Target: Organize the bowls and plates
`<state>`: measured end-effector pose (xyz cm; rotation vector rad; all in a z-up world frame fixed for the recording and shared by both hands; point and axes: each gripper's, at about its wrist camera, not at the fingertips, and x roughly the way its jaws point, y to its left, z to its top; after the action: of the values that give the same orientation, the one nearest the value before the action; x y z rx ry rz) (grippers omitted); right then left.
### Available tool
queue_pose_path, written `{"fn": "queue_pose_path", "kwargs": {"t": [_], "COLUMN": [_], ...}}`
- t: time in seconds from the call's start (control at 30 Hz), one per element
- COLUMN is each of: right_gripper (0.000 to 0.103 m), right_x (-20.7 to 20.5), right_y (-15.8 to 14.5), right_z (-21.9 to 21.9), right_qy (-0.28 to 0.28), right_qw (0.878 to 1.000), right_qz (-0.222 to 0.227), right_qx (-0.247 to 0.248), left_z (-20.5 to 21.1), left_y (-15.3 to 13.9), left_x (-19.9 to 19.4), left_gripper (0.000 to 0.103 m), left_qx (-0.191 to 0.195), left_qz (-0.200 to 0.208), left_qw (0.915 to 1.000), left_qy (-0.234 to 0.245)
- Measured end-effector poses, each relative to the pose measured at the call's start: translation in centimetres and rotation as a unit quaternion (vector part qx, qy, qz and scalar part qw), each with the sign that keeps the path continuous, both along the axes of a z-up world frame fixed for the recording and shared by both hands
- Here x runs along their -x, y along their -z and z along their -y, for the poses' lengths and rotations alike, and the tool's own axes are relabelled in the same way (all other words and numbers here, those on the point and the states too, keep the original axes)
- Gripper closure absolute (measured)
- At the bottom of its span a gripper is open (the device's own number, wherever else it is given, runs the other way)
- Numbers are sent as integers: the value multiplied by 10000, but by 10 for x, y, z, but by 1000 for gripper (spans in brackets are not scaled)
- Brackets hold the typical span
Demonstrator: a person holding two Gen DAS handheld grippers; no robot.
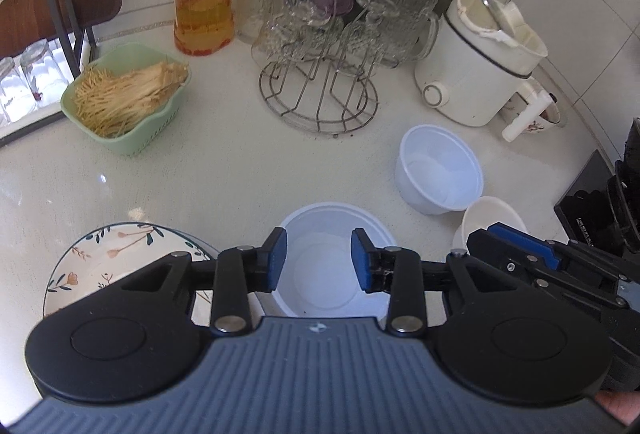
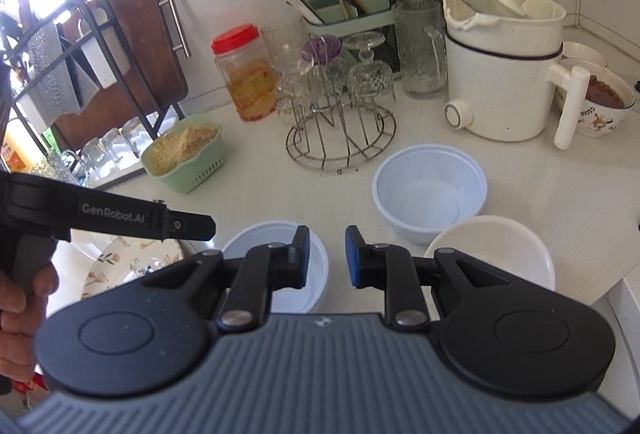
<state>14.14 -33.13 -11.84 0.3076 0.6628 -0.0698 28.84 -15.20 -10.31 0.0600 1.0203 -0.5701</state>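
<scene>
White bowl (image 1: 332, 266): upright on the desk (image 1: 224, 178), beneath the gap of the left fingers (image 1: 279, 262), apparently free for a rim grasp. Left gripper (image 1: 319, 260): released, empty. Right gripper (image 2: 327, 257): fingers apart, holding nothing. Second bowl (image 2: 430, 190) and cream bowl (image 2: 492, 246): beyond the right fingers, unstacked. Floral plate (image 1: 120, 254): left of the left fingers. Nesting likely pending.

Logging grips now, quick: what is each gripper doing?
Left gripper: open, holding nothing.
Right gripper: open, holding nothing.
</scene>
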Motion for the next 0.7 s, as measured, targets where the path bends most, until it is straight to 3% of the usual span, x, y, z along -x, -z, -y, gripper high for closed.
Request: {"fn": "queue_pose_path", "kwargs": {"t": [0.7], "right_gripper": [80], "right_x": [29], "right_y": [-36], "right_z": [7], "right_qy": [367], "right_qw": [9982], "right_qz": [445], "right_qx": [156], "left_z": [0], "left_y": [-44], "left_x": [30], "left_gripper": [62], "left_qx": [320], "left_qz": [365], "left_qw": [9987], "left_qy": [185]}}
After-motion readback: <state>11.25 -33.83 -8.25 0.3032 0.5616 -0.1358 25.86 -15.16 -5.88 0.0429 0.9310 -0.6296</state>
